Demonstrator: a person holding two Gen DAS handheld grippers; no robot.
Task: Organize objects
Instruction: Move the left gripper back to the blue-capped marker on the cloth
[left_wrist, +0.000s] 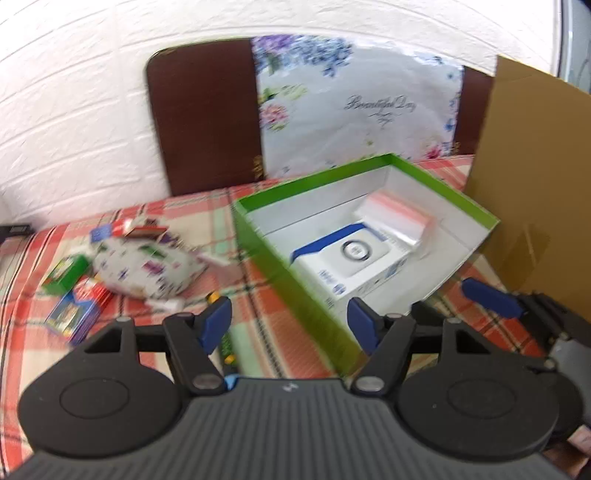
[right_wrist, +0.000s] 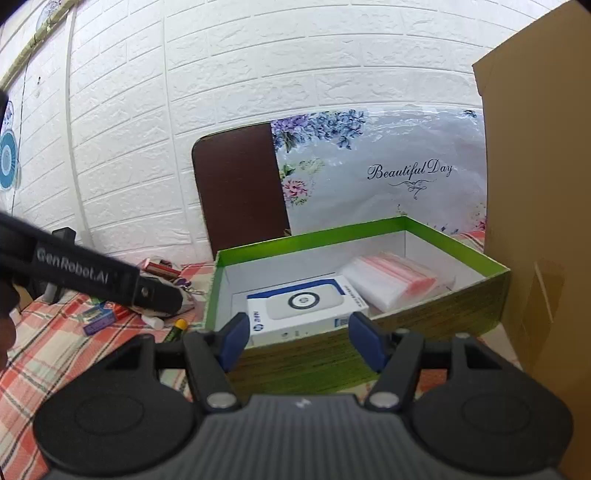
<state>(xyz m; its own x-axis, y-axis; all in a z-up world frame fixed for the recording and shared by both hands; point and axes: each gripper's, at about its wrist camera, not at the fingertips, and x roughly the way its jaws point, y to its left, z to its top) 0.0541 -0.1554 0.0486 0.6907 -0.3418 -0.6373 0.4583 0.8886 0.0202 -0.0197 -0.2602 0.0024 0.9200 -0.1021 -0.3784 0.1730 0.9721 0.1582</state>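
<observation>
A green box (left_wrist: 295, 273) (right_wrist: 424, 328) stands open on the plaid table. Inside lie a white and blue carton (left_wrist: 351, 262) (right_wrist: 306, 308) and a pack of clear bags with red strips (left_wrist: 399, 218) (right_wrist: 391, 277). My left gripper (left_wrist: 290, 323) is open and empty, above the box's near left wall. My right gripper (right_wrist: 299, 339) is open and empty in front of the box's near wall. Left of the box lies a pile: a patterned pouch (left_wrist: 147, 266), a green carton (left_wrist: 66, 273), a blue carton (left_wrist: 72, 314) (right_wrist: 98, 321) and a yellow-capped battery (right_wrist: 177, 328).
A tall cardboard sheet (left_wrist: 532, 177) (right_wrist: 539, 192) stands right of the box. A brown board (left_wrist: 203, 114) and a flowered bag (left_wrist: 354, 107) lean on the white brick wall behind. The left gripper's body (right_wrist: 92, 273) crosses the right wrist view at left.
</observation>
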